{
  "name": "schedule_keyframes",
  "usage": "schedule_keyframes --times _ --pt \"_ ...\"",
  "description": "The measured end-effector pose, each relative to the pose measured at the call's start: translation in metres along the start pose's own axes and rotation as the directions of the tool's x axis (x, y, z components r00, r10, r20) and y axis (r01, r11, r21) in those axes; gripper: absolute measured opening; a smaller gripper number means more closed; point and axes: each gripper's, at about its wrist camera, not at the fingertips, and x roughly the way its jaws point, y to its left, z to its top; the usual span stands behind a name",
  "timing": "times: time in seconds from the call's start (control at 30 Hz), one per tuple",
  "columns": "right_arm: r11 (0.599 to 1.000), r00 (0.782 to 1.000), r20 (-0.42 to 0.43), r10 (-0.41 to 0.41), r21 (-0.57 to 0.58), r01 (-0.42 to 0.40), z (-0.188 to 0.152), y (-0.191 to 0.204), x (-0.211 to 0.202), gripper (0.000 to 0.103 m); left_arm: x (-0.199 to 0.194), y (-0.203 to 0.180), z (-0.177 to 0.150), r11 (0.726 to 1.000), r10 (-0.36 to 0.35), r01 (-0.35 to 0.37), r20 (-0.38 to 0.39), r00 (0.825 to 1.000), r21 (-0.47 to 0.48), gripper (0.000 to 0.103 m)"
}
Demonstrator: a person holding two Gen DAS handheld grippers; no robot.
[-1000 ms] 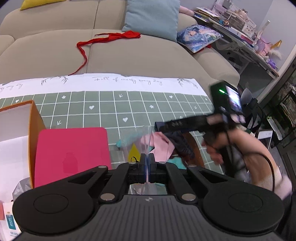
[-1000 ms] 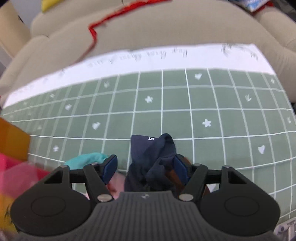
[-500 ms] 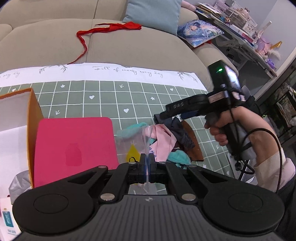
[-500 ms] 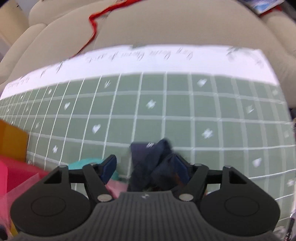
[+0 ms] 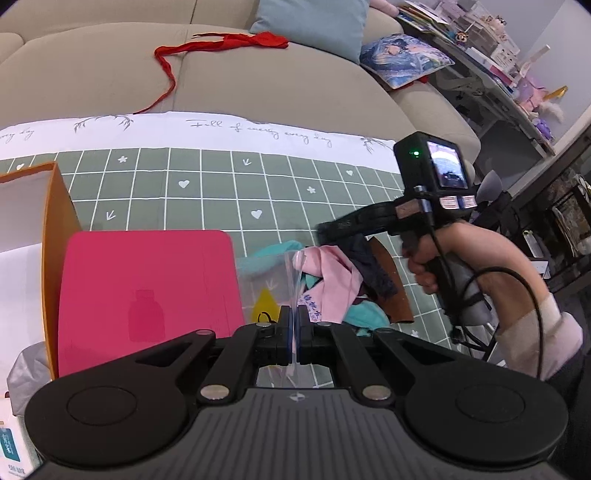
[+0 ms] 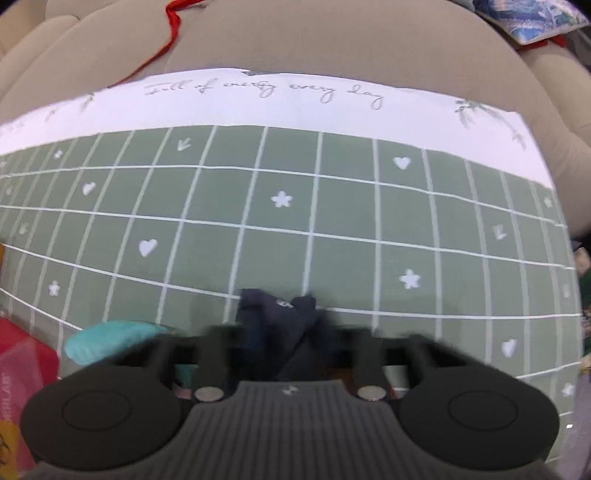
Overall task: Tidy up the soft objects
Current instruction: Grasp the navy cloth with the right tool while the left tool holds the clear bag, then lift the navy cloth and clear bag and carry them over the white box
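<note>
A small heap of soft cloths lies on the green checked mat (image 5: 221,192): a pink cloth (image 5: 332,280), a teal cloth (image 5: 273,254), a dark navy cloth (image 5: 369,266) and a brown piece (image 5: 395,295). My left gripper (image 5: 294,332) is shut on the edge of a clear plastic bag (image 5: 269,284) that stands just before the heap. My right gripper (image 6: 280,347) is blurred in its own view, its jaws closing on the navy cloth (image 6: 280,314). The teal cloth (image 6: 107,338) lies to its left. In the left wrist view the right gripper (image 5: 332,232) sits over the heap.
A flat pink lid or case (image 5: 147,291) lies left of the bag, beside an orange box (image 5: 55,221). A beige sofa (image 5: 258,81) with a red ribbon (image 5: 207,46), a blue cushion (image 5: 310,22) and a printed pillow (image 5: 402,59) lies beyond the mat. A cluttered desk (image 5: 491,48) stands far right.
The right gripper has dropped onto the heap and its jaws have narrowed around the navy cloth. The left gripper keeps its hold on the bag and has shifted little.
</note>
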Motion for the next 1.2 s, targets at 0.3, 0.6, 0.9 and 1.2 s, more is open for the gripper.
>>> schedule_keyframes --times 0.3,0.6,0.9,1.2 --pt "1.0 0.998 0.063 0.015 -0.007 -0.014 -0.002 -0.003 -0.046 0.007 0.0 -0.011 0.011 1.0 0.001 -0.001 -0.003 1.0 0.031 0.0" --pt "0.986 0.963 0.219 0.156 0.03 -0.167 0.018 0.012 -0.145 0.007 -0.036 -0.007 0.048 0.997 -0.082 0.082 -0.017 0.996 0.006 0.0" --pt "0.98 0.902 0.386 0.193 -0.123 -0.157 0.046 0.103 -0.239 0.006 -0.107 0.052 0.078 0.995 0.038 -0.029 0.088 0.995 -0.099 0.0" --pt "0.898 0.857 0.354 0.375 -0.37 -0.24 0.048 0.247 -0.277 0.006 -0.165 0.134 0.061 0.955 0.217 -0.184 0.122 0.969 -0.232 0.0"
